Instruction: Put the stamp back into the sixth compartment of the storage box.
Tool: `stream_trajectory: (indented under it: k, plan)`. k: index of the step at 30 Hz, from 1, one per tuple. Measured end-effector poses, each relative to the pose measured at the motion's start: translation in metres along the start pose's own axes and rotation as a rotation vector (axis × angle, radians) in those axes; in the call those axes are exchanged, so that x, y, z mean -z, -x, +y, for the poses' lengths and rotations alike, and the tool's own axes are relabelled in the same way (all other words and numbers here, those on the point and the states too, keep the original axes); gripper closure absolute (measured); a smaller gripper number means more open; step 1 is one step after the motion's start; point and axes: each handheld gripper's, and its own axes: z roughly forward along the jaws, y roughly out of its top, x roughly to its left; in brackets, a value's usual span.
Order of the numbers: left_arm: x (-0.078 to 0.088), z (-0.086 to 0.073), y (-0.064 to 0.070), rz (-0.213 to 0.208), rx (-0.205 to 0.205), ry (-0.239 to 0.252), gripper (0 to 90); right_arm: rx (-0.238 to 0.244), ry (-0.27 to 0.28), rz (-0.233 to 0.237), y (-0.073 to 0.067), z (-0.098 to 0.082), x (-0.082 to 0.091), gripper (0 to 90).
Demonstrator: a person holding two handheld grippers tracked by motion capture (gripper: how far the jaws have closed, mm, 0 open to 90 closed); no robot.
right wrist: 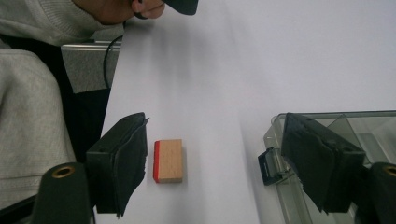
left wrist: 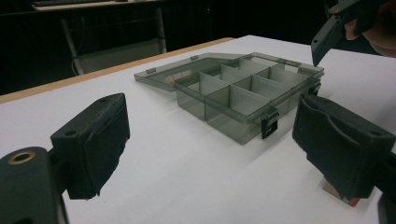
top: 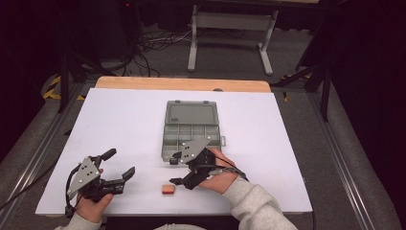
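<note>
Wooden block point(right wrist: 169, 160) lies on the table between the right tongs' point(right wrist: 224, 163) wide-open jaws, untouched, nearer one jaw.

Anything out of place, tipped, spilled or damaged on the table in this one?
Nothing stands out. The compartment box sits flat with its lid folded open behind it, its compartments looking empty. The small wooden block with a red edge lies flat on the white table in front of the box, apart from it.
</note>
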Motion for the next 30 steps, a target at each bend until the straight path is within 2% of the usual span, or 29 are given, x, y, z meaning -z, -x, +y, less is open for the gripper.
stream_trajectory:
  k: [9,14,30]
  plan:
    - [0.000,0.000,0.000,0.000,0.001,0.001,12.0,-0.006,-0.061,0.046,0.000,0.003,-0.005,24.0]
    - [0.000,0.000,0.000,0.000,0.001,0.000,12.0,-0.050,-0.098,0.088,0.002,0.003,-0.007,24.0]
    - [-0.001,0.000,0.000,-0.001,0.005,-0.001,12.0,-0.048,-0.167,0.122,-0.002,0.003,-0.019,26.8]
